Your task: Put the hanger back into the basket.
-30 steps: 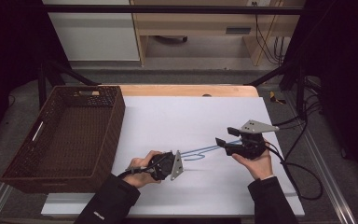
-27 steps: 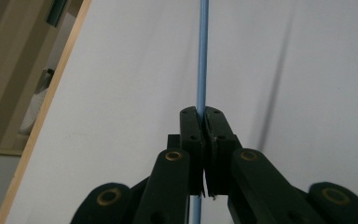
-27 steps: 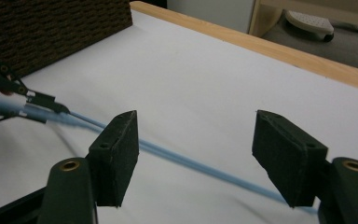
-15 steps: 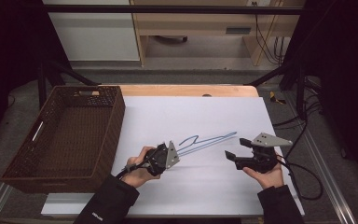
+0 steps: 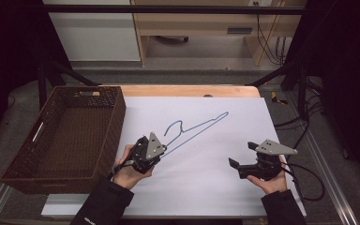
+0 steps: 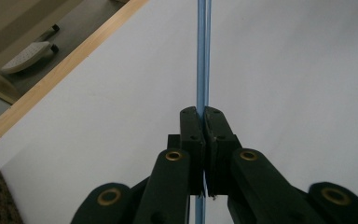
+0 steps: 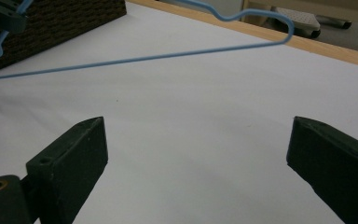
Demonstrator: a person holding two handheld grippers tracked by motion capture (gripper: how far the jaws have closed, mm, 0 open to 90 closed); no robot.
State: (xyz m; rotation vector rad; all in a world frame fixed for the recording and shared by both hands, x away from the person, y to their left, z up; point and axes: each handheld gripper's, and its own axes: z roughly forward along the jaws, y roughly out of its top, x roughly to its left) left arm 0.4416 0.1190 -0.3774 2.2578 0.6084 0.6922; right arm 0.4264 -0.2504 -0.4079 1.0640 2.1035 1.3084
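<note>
The left claw point(image 5: 161, 151) pinches one end of the blue wire hanger point(image 5: 194, 130) over the table point(image 5: 206, 187). The right claw point(image 5: 243, 154) has just spread, empty (handover done); moving it to the wicker basket point(image 5: 61, 131) likely remains.

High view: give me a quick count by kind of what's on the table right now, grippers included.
Blue wire hanger: 1
Brown wicker basket: 1
Grippers: 2, the left gripper shut on the hanger, the right gripper open with nothing between its jaws
Total: 4
</note>
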